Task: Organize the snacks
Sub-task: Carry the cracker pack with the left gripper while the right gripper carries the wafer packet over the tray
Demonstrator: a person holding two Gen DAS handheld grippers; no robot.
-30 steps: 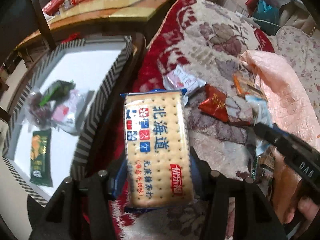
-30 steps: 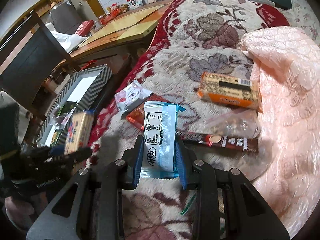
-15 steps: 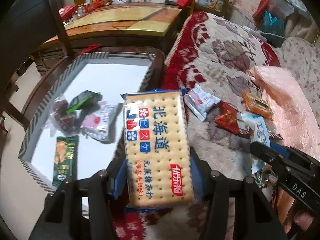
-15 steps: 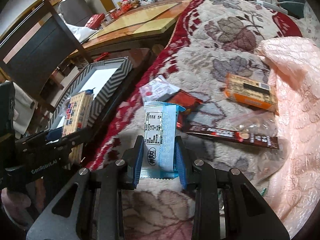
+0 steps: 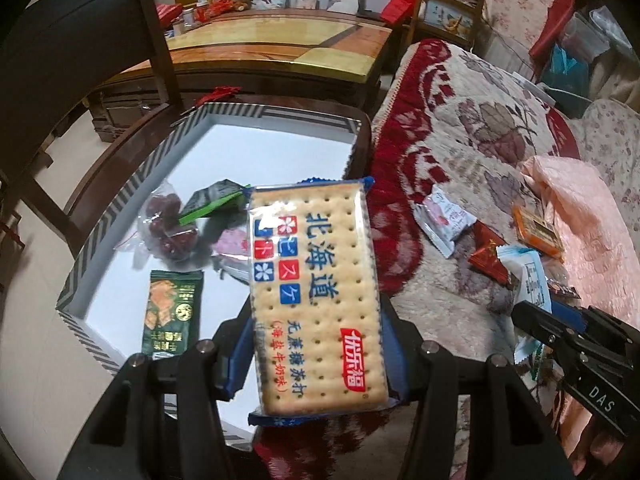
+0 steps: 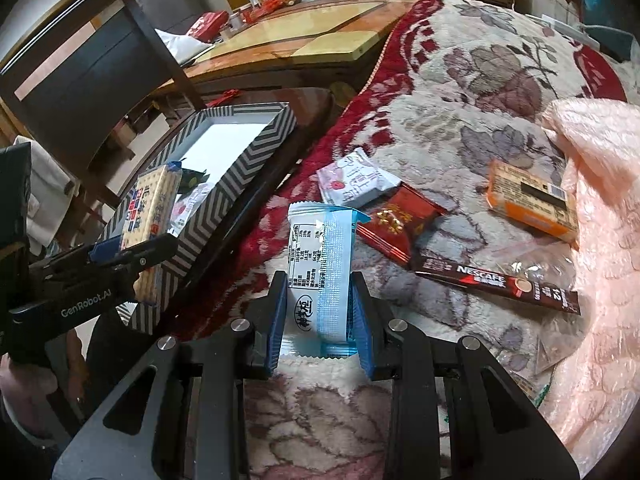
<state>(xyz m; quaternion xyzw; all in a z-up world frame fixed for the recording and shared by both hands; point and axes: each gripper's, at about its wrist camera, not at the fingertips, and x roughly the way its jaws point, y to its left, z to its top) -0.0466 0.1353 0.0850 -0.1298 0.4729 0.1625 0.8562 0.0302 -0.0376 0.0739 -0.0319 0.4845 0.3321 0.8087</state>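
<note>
Task is judged partly done: several packets are already in the chevron-patterned white-bottomed box [image 5: 168,152]; others are left on the floral plush blanket [image 6: 500,80]. The flat rectangular cracker pack [image 5: 316,292] is clamped by the left gripper [image 5: 316,356] over the box edge, long axis along the fingers, pointing forward. The pale blue wrapped snack bar [image 6: 320,272] is gripped upright by the right gripper [image 6: 320,344].

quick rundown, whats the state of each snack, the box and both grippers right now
left gripper: shut on cracker pack
cracker pack: held above the box edge
right gripper: shut on blue packet
blue packet: held above the blanket
striped box: open, snacks inside
green packet: flat in box
Nescafe stick: lying on blanket
</note>
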